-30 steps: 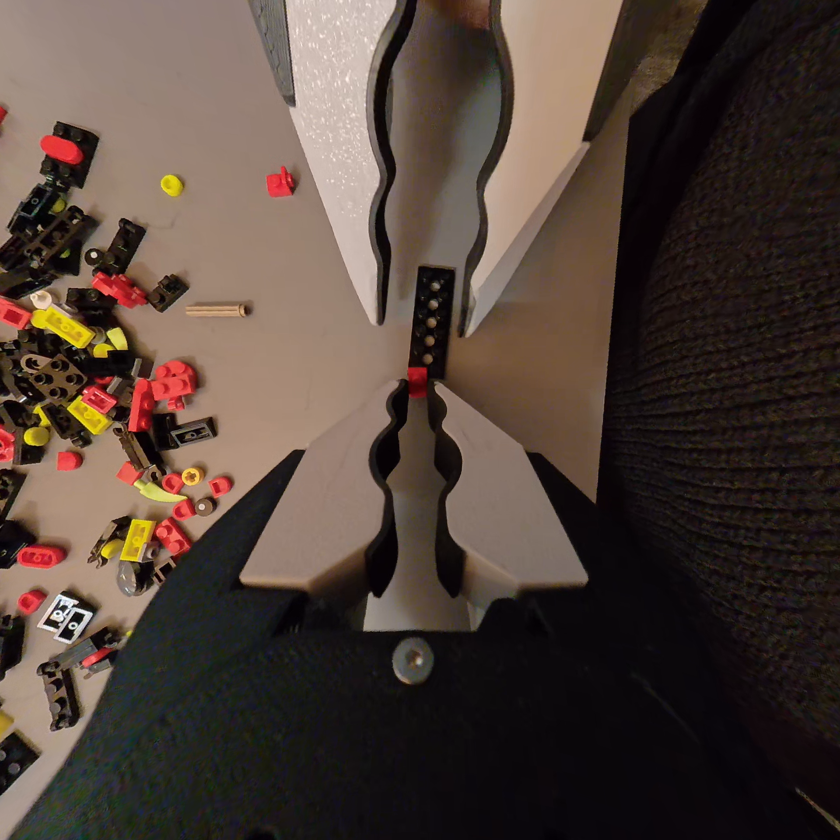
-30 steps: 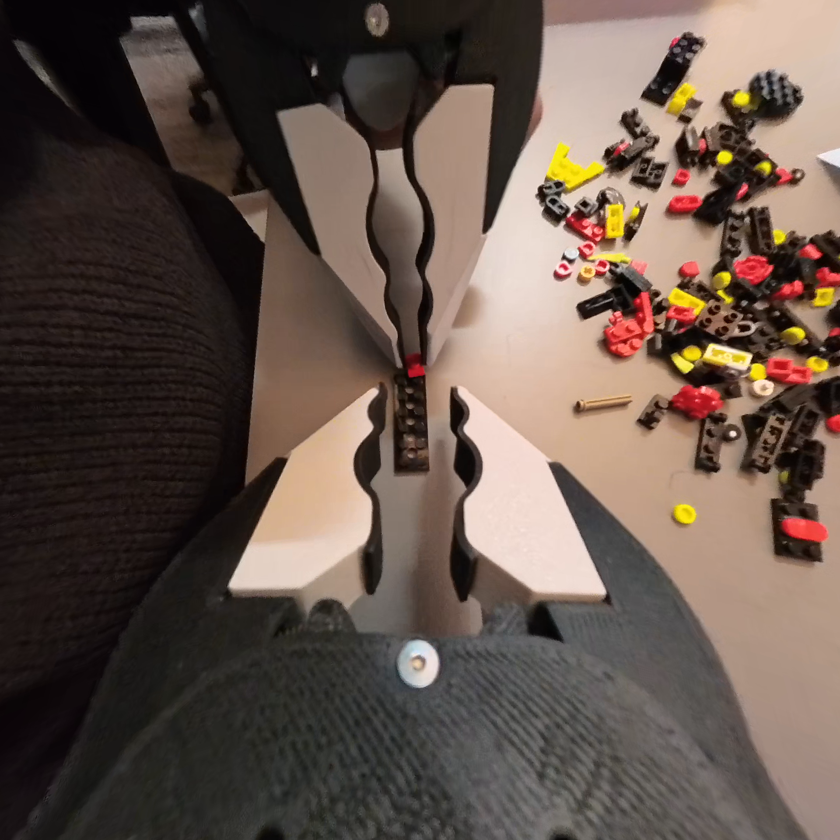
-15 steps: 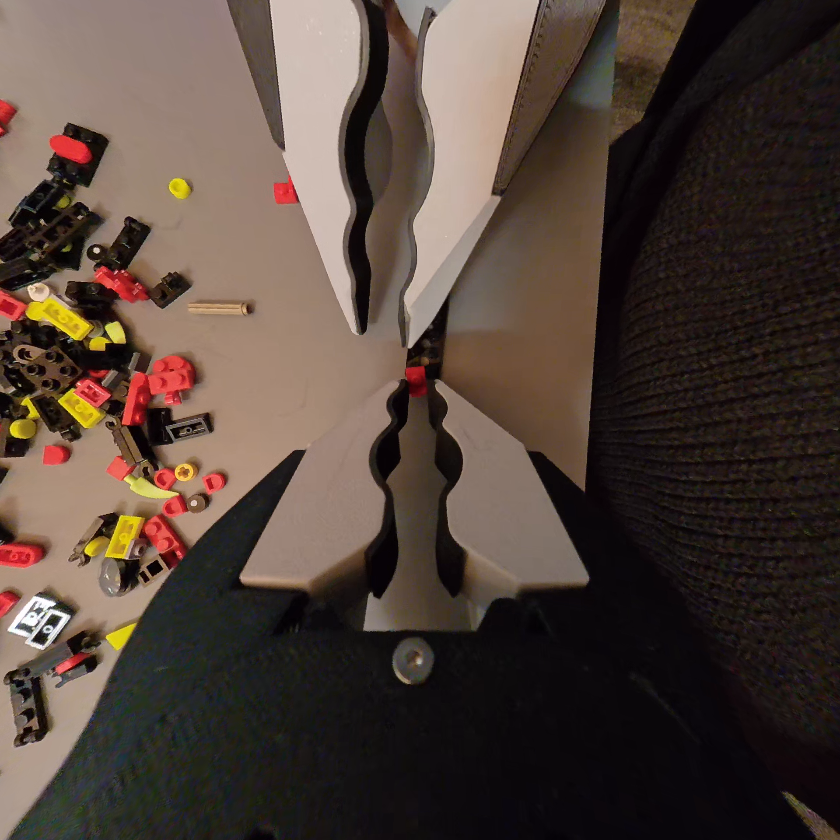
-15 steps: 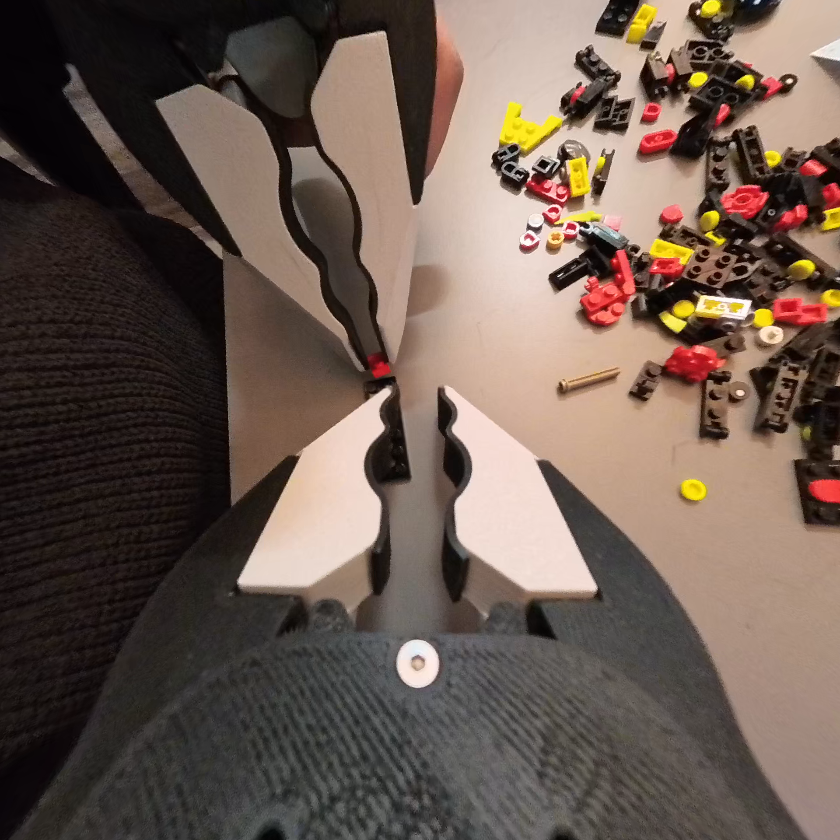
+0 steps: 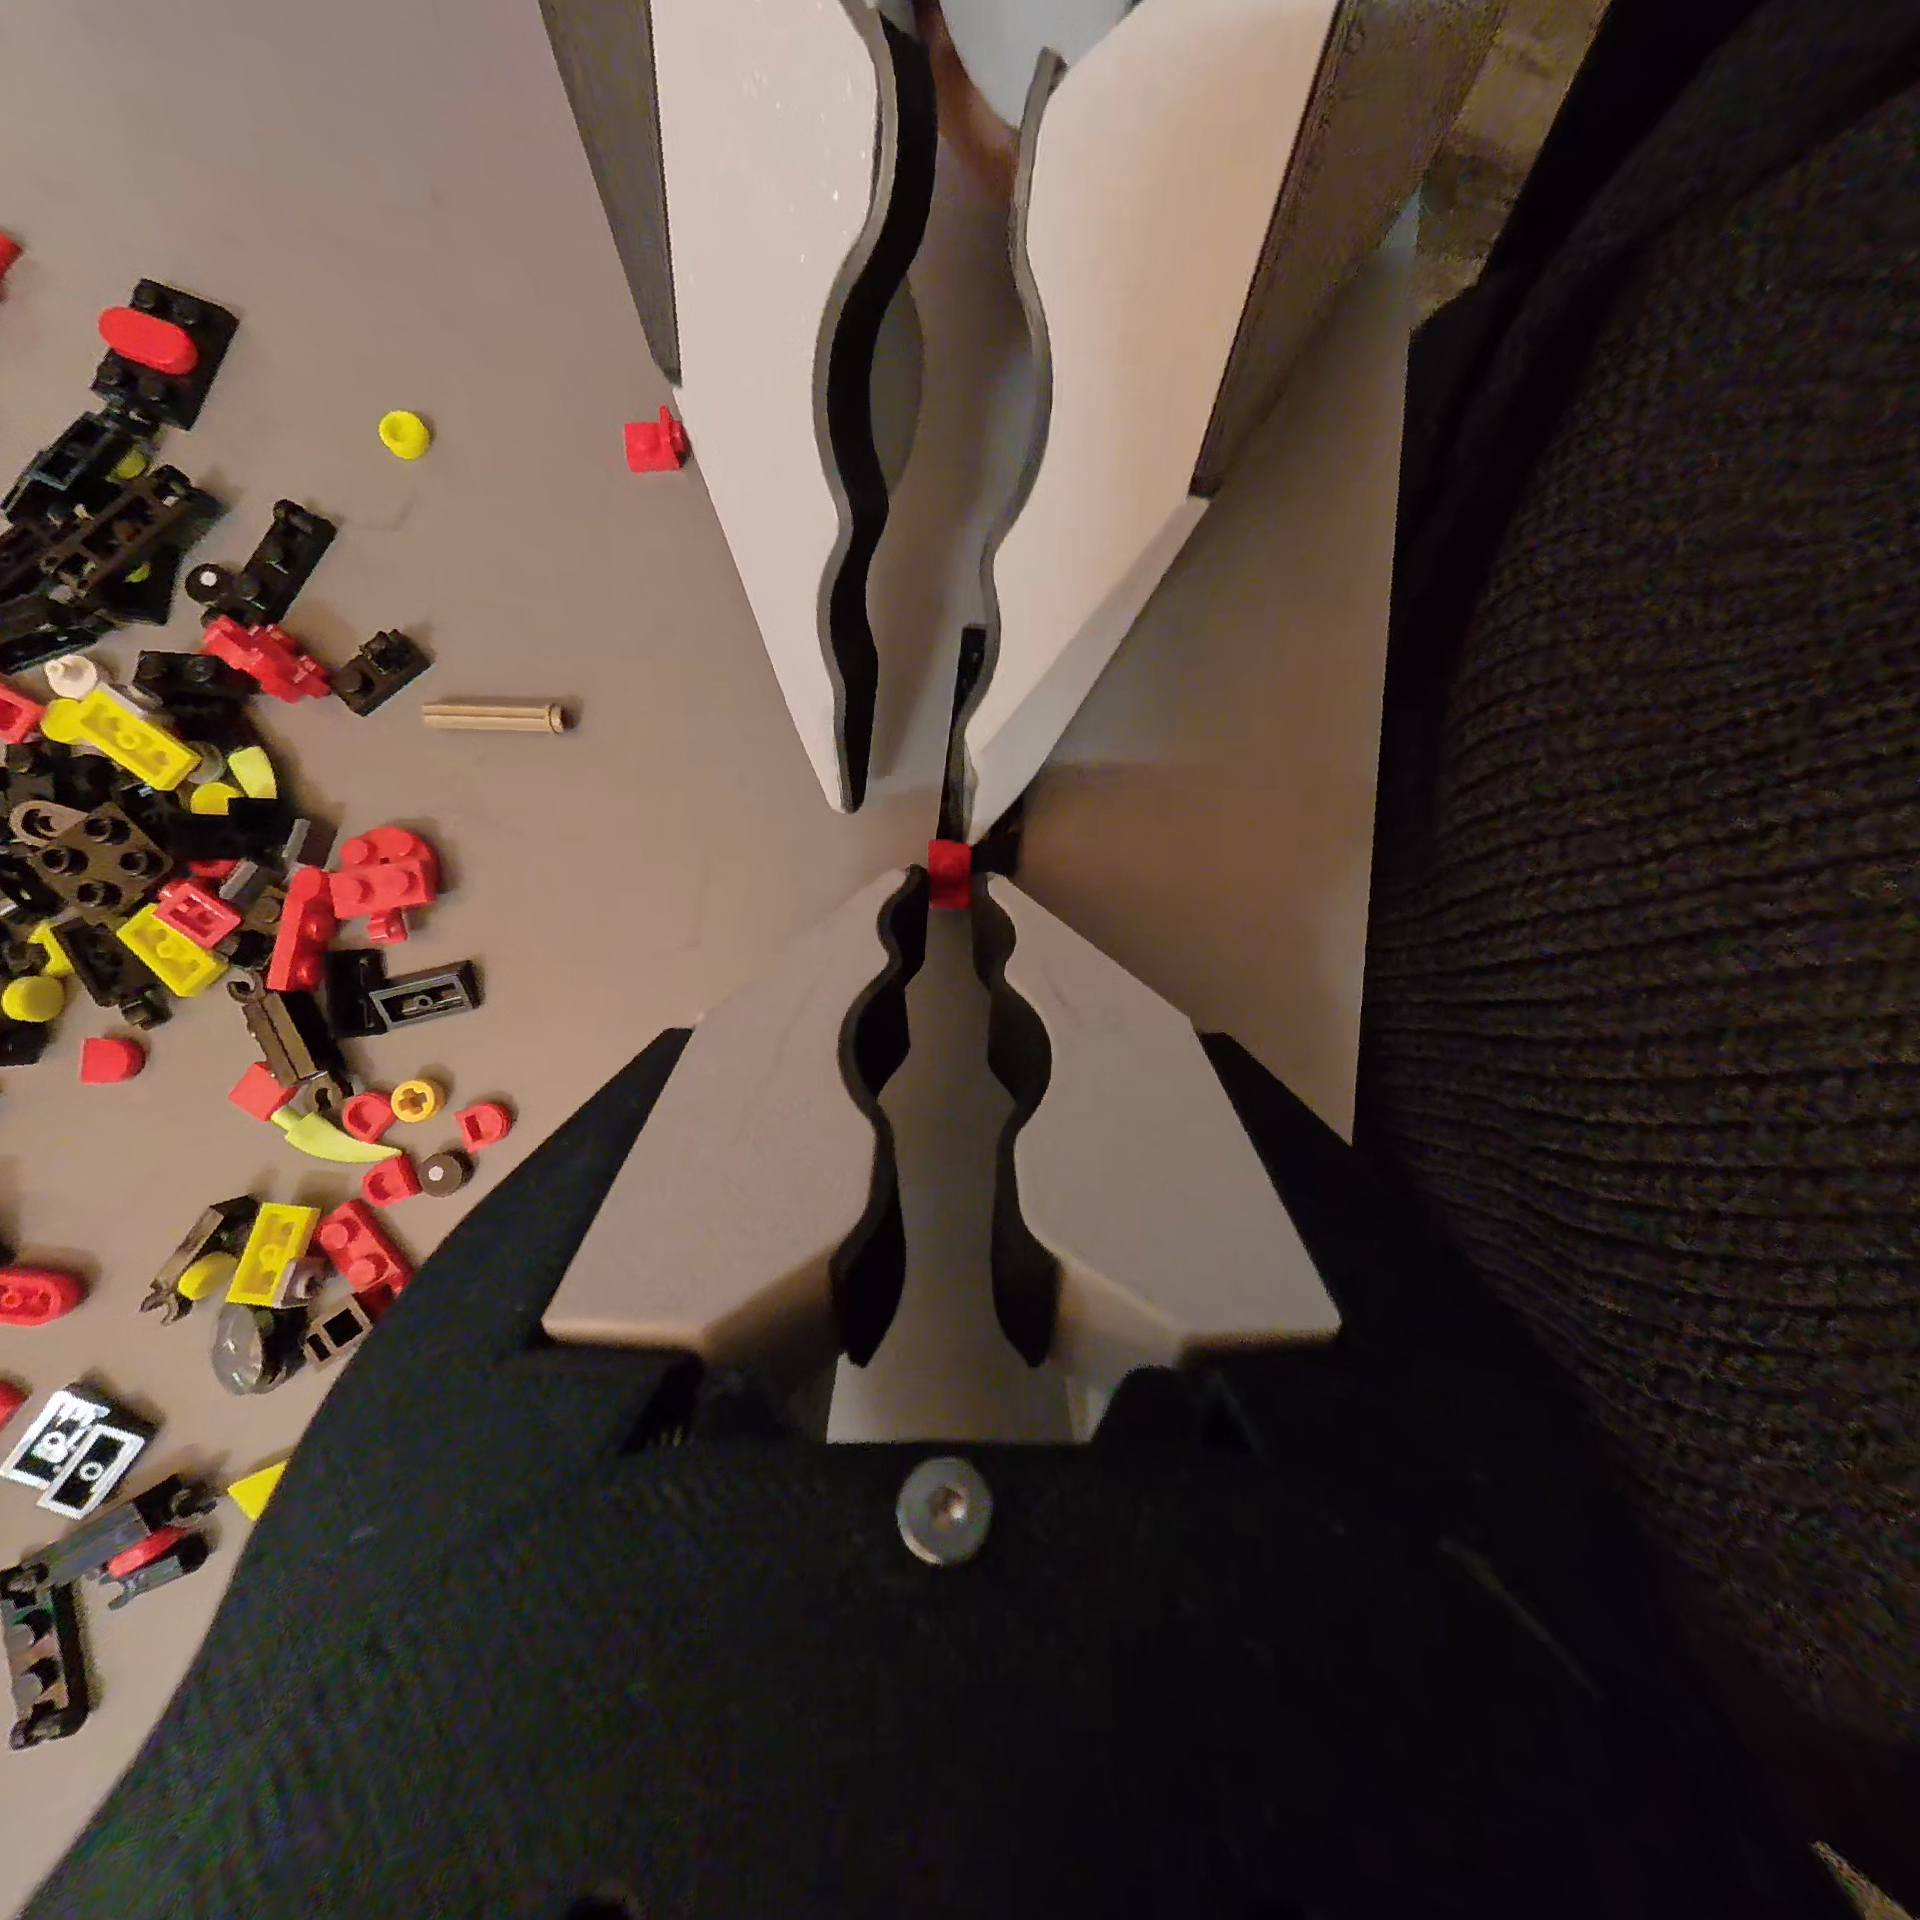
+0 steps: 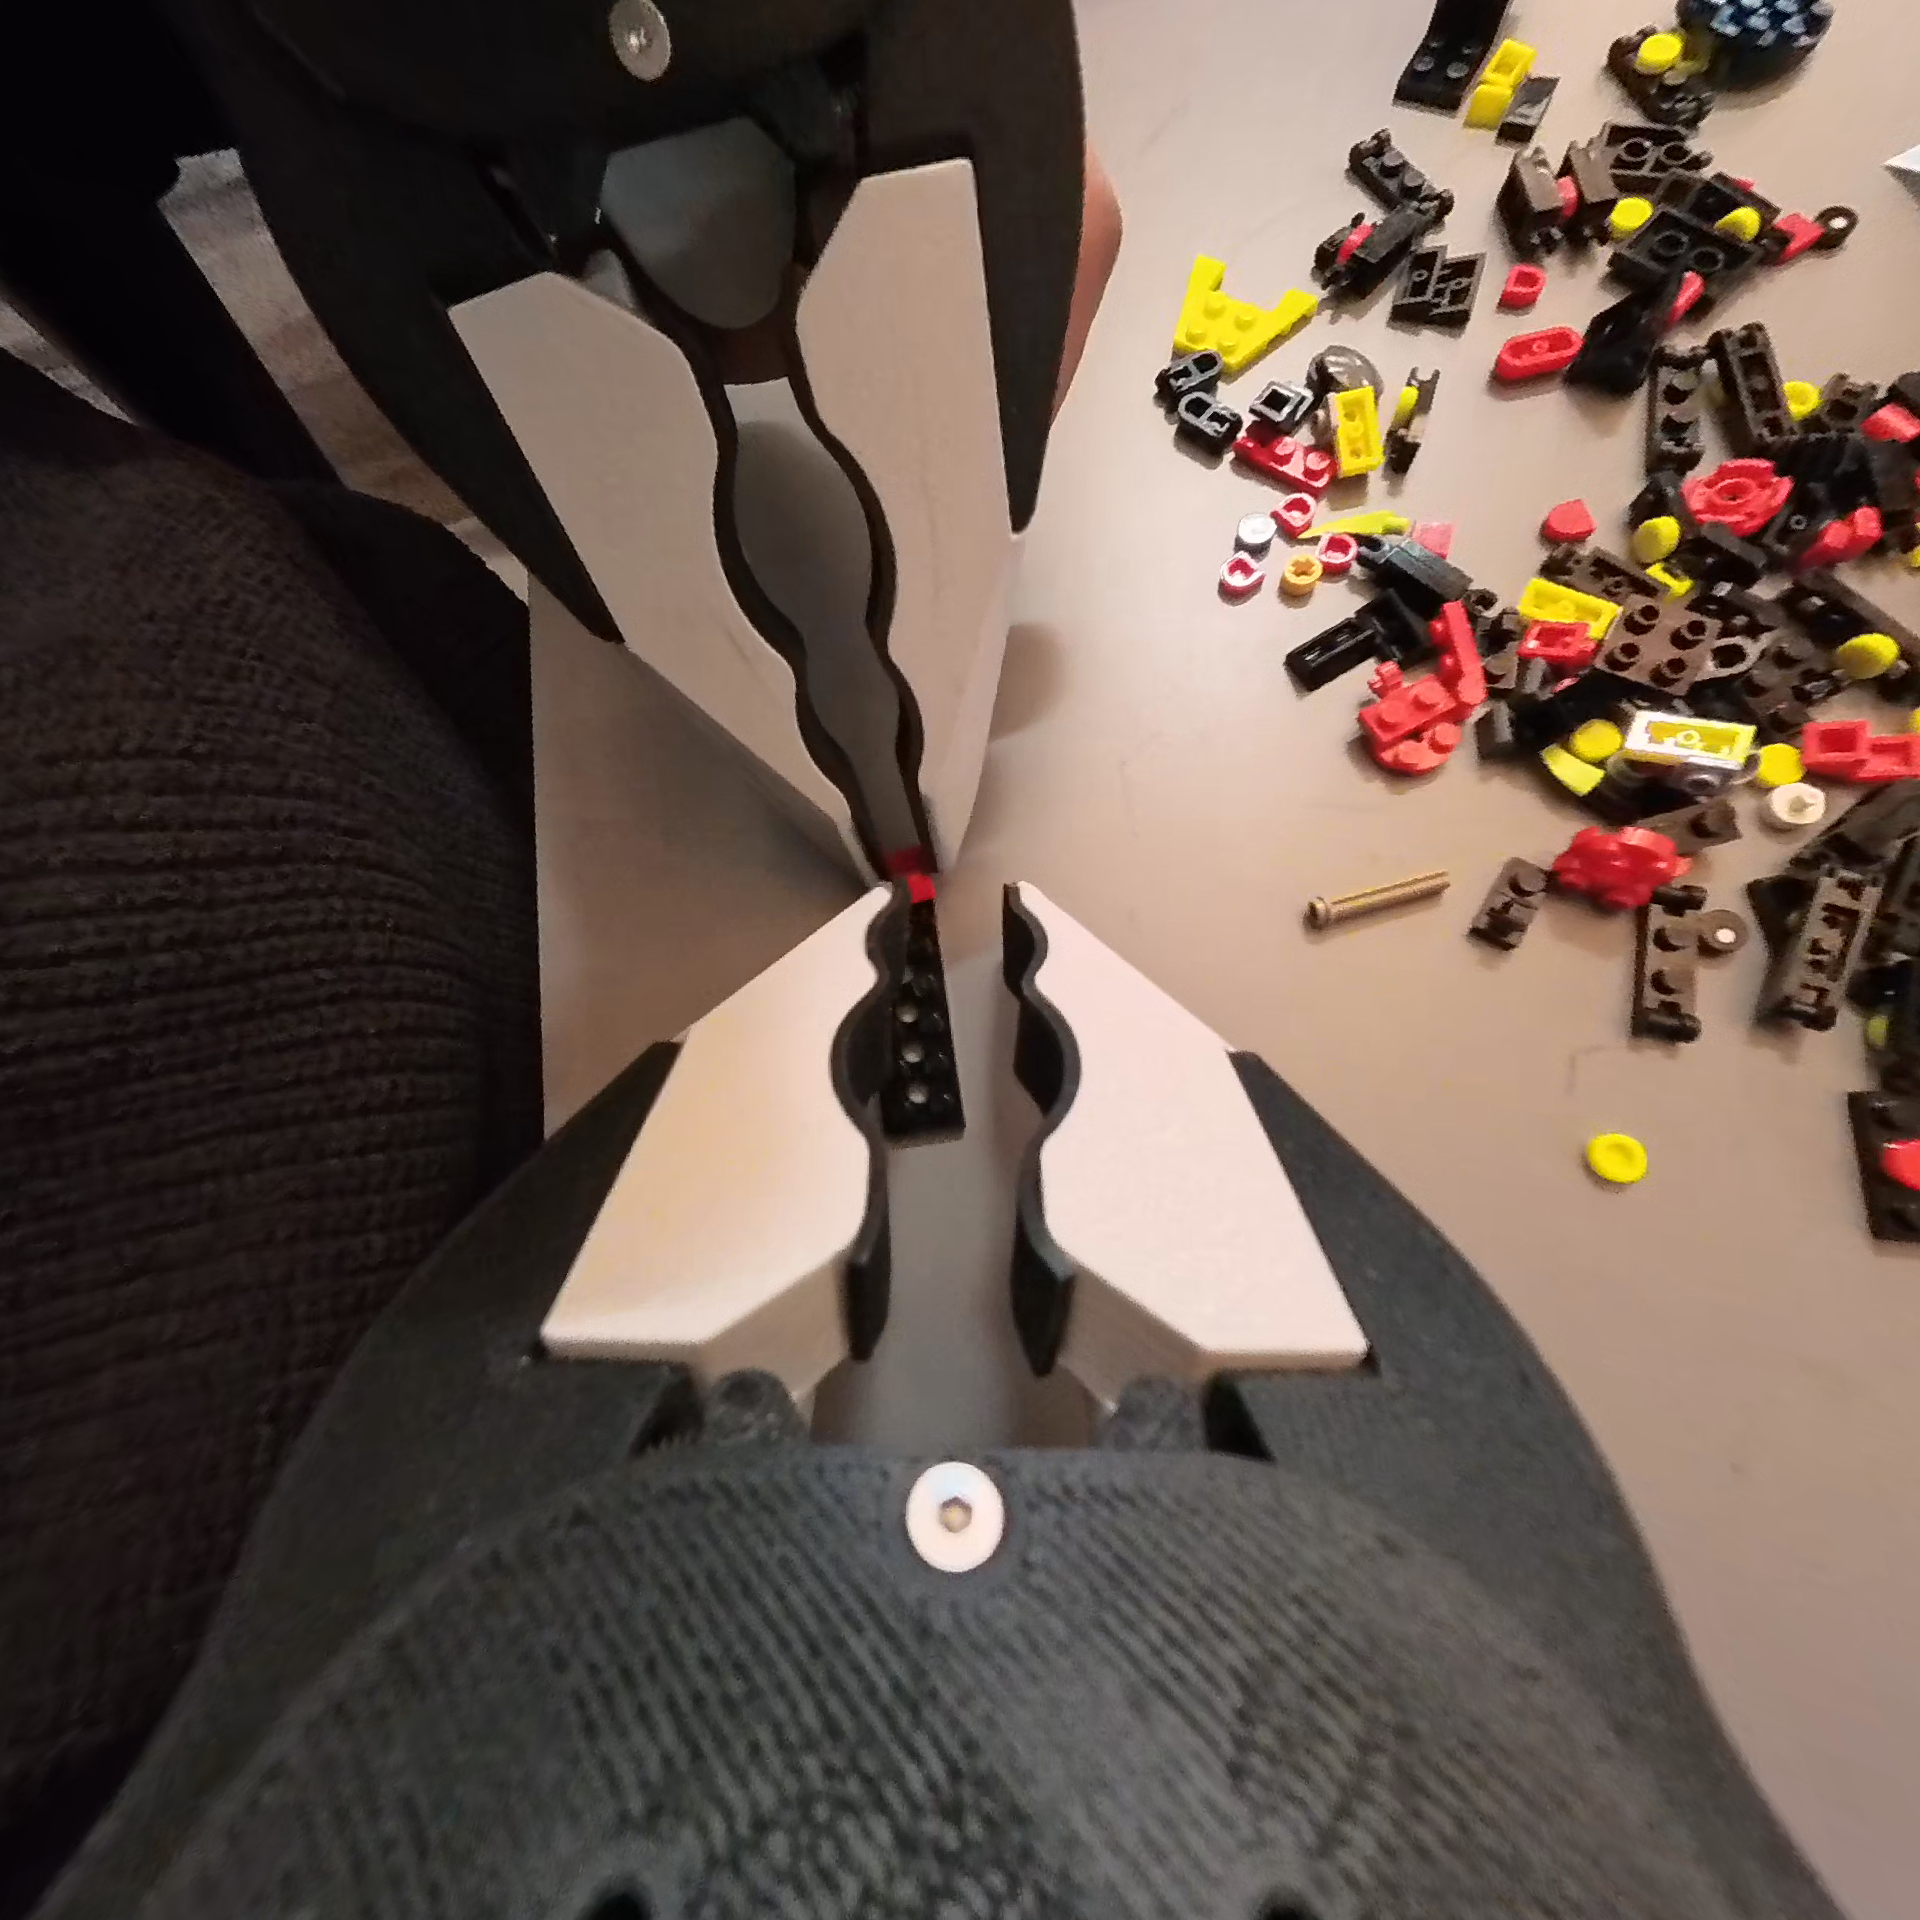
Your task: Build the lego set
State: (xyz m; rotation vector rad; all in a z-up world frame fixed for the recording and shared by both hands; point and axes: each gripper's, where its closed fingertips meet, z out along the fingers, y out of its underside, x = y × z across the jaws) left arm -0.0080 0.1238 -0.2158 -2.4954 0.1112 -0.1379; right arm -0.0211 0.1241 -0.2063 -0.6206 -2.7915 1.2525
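Note:
My left gripper (image 5: 948,894) is shut on a small red piece (image 5: 948,871) at its fingertips. My right gripper (image 5: 920,810) faces it tip to tip from the top of the left wrist view. A long black plate with holes (image 6: 920,1039) lies between the right gripper's (image 6: 948,899) fingers, leaning on its left finger, with a clear gap to the right finger. The plate's far end meets the red piece (image 6: 906,862), held by the left gripper (image 6: 906,857). In the left wrist view the plate (image 5: 971,686) shows edge-on.
Loose red, yellow and black pieces (image 5: 156,831) are heaped on the grey table (image 5: 520,208), also in the right wrist view (image 6: 1662,623). A tan axle pin (image 5: 497,717) lies apart from the heap. A dark knitted garment (image 5: 1662,935) fills the side past the table edge. From the right gripper's tips to the tan axle pin (image 5: 497,717) is close to 7 cm. My right wrist view (image 6: 1378,896) looks at it from another angle.
The right gripper's fingers have narrowed around the black plate, which shifted against its left finger and turned edge-on to the left camera. The left gripper still holds the red piece.

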